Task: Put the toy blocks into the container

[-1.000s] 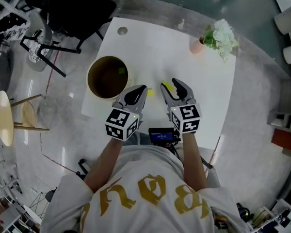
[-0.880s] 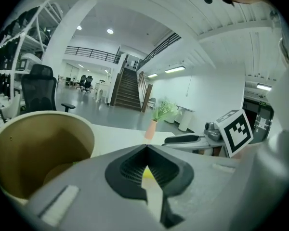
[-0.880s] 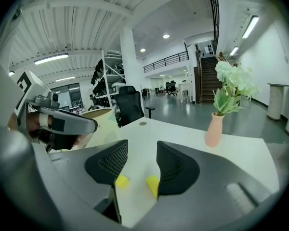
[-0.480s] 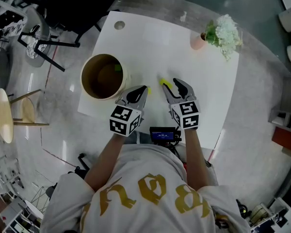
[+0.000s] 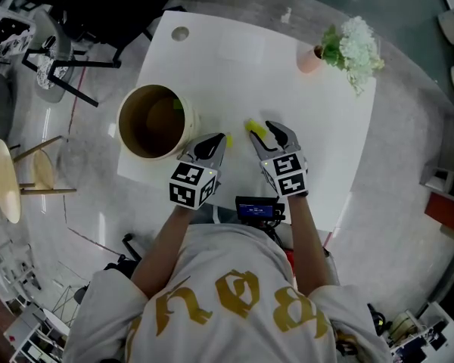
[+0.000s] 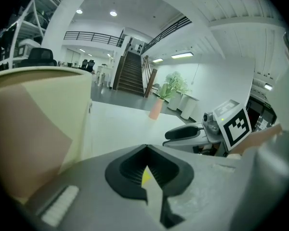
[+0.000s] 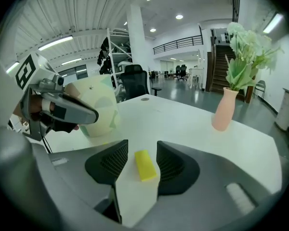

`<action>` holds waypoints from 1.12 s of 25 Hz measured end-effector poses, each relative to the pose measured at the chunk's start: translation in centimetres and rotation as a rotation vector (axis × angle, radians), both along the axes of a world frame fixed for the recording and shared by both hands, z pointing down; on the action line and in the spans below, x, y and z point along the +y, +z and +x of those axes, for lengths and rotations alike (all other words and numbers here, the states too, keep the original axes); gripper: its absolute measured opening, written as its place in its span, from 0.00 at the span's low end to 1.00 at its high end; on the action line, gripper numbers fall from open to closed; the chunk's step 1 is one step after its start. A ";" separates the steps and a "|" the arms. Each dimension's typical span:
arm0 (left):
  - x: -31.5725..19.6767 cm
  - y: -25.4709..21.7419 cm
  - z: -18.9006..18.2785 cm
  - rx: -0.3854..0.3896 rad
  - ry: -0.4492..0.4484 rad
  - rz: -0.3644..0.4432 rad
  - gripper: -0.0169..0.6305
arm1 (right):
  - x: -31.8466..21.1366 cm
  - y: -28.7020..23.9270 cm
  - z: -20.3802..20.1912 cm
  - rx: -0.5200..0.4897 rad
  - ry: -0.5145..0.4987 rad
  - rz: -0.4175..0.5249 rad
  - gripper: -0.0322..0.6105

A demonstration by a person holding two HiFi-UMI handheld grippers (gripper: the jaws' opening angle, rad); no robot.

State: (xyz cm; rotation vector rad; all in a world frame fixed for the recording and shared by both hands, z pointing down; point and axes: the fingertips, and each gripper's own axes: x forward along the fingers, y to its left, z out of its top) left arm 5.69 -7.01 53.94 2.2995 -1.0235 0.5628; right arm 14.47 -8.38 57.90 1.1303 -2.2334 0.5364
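Note:
A round tan container (image 5: pixel 153 121) stands at the white table's (image 5: pixel 234 66) left edge, and a green block (image 5: pixel 177 104) lies inside it. My left gripper (image 5: pixel 216 144) is just right of the container and shut. A sliver of a small yellow block (image 6: pixel 145 176) shows between its pads, and the same yellow block (image 5: pixel 228 138) pokes out at its tip. My right gripper (image 7: pixel 138 154) is open and low over the table. A long yellow block (image 7: pixel 145 165) lies flat between its jaws and touches neither. The head view shows this block (image 5: pixel 255 128) at the right gripper's (image 5: pixel 266 132) left fingertip.
A pink vase with white flowers (image 5: pixel 312 57) stands at the table's far right corner. A round cable hole (image 5: pixel 180 33) is at the far left. Black chairs (image 5: pixel 68 59) and wooden stools (image 5: pixel 7 180) stand on the floor to the left. A small device (image 5: pixel 256 209) sits at the near edge.
Both grippers have crept slightly forward over the table. The right jaws now stand closer around the long yellow block. The left gripper stays shut beside the container.

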 end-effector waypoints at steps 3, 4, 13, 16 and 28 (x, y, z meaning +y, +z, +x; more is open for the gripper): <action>0.0 0.3 0.1 -0.012 0.007 0.008 0.03 | 0.6 1.4 -0.2 0.048 -0.045 -0.028 0.37; 0.1 0.4 0.2 -0.014 0.010 0.008 0.03 | 0.7 1.8 -0.2 0.059 -0.056 -0.035 0.37; 0.4 1.5 0.3 -0.026 0.022 -0.026 0.03 | 0.6 4.1 -0.6 0.193 -0.127 -0.054 0.40; 0.4 1.6 0.2 -0.028 0.021 -0.030 0.03 | 0.5 4.6 -0.6 0.214 -0.138 -0.058 0.40; 0.4 1.9 0.0 -0.023 0.005 -0.046 0.03 | 0.8 6.3 -0.5 0.230 -0.163 -0.146 0.34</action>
